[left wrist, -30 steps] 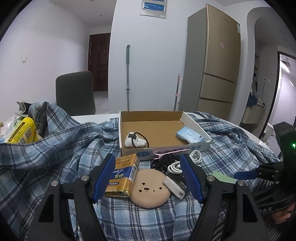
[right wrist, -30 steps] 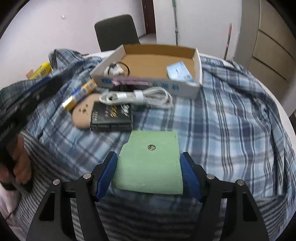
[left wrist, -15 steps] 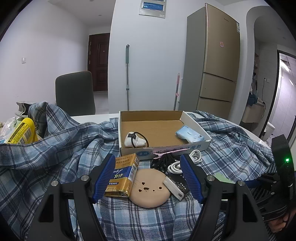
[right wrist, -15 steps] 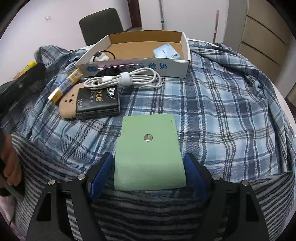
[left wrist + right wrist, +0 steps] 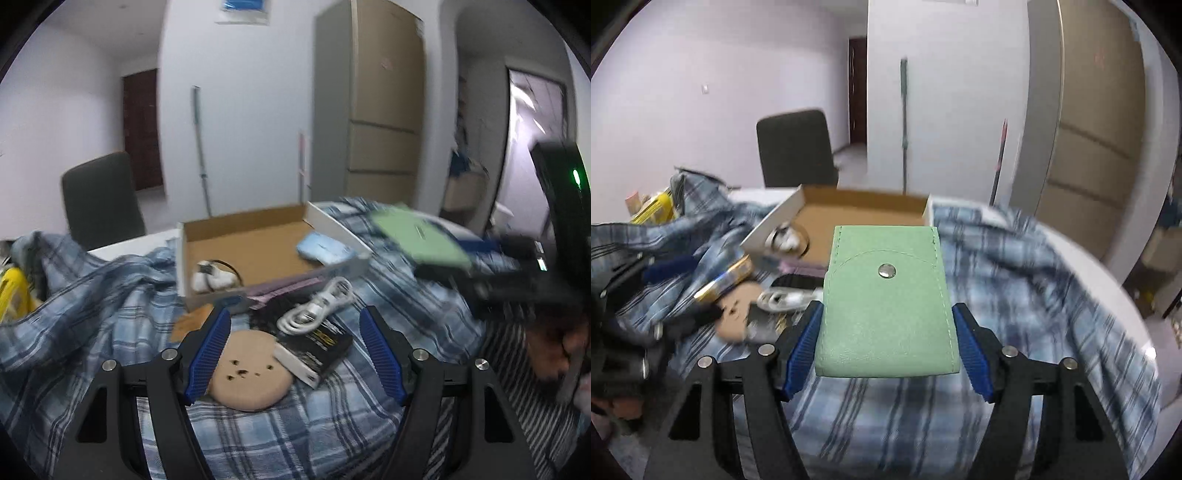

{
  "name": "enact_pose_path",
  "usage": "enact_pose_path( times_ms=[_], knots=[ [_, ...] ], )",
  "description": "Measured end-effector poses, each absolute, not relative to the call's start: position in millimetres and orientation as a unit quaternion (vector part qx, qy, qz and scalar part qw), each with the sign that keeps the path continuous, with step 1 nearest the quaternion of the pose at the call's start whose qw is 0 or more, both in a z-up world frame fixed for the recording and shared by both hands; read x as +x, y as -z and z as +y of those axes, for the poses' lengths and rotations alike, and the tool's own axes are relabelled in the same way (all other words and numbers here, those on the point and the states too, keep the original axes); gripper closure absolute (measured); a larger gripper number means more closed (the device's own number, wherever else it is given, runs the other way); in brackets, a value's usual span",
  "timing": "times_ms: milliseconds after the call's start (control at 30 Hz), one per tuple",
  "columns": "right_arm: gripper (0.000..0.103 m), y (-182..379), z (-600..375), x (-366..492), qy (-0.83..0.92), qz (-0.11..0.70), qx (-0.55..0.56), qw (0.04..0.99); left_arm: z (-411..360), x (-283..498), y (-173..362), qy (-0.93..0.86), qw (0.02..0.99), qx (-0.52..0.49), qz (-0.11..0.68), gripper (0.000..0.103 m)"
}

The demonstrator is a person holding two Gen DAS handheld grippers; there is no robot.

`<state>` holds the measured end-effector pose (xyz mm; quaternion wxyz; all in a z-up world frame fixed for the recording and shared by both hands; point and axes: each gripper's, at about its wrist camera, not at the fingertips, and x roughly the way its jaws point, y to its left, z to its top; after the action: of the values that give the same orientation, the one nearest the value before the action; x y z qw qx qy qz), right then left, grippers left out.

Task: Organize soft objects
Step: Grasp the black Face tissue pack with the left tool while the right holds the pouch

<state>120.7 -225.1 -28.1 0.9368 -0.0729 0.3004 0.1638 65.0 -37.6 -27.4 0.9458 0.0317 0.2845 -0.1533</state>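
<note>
**Green pouch held aloft over the plaid cloth**

Your right gripper point(image 5: 888, 339) clamps a pale green pouch point(image 5: 886, 306) between its blue pads point(image 5: 803, 341) — one pad pressed against each side edge. The pouch is flat and rectangular, with a soft grained skin, a line of stitching tracing a curved flap, and one round metal snap point(image 5: 887, 270) near the top centre. It sits level in the grip, clear of the plaid cloth point(image 5: 1015, 280) below, with its far edge lying toward the box point(image 5: 864, 206).

From your left wrist camera the same pouch point(image 5: 417, 236) shows at the right, blurred, raised just beside the box's point(image 5: 266, 251) right wall. Your left gripper point(image 5: 295, 354) stands wide, its fingers point(image 5: 207, 350) holding nothing — it hangs low over a round tan pad point(image 5: 251, 373) and a black packet point(image 5: 317, 343) with a white side, the packet overlapping the pad's right edge. A coiled white cable point(image 5: 317, 306) lies on the packet, near the box's front wall.

Inside the box lie a white item with a dark cord point(image 5: 214, 278) at the front left and a light blue pack point(image 5: 325, 249) at the right. A yellow item point(image 5: 13, 295) sits at the far left on the cloth.
</note>
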Motion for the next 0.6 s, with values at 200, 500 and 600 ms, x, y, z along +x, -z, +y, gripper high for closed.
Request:
enact_pose_path(
  times_ms=[200, 500, 600],
  knots=[
    [0.035, 38.9, -232.6, 129.7, -0.181, 0.288, -0.053, 0.939, -38.4, 89.6, 42.2, 0.202, 0.913, 0.012, 0.356, 0.029],
    [0.035, 39.4, -239.0, 124.2, -0.224, 0.285, -0.025, 0.931, -43.1, 117.1, 47.7, 0.257, 0.88, 0.041, 0.398, 0.029],
    [0.035, 41.1, -235.4, 122.9, -0.235, 0.293, -0.027, 0.926, -52.6, 122.1, 55.3, 0.274, 0.865, 0.08, 0.414, 0.029]
  ],
)
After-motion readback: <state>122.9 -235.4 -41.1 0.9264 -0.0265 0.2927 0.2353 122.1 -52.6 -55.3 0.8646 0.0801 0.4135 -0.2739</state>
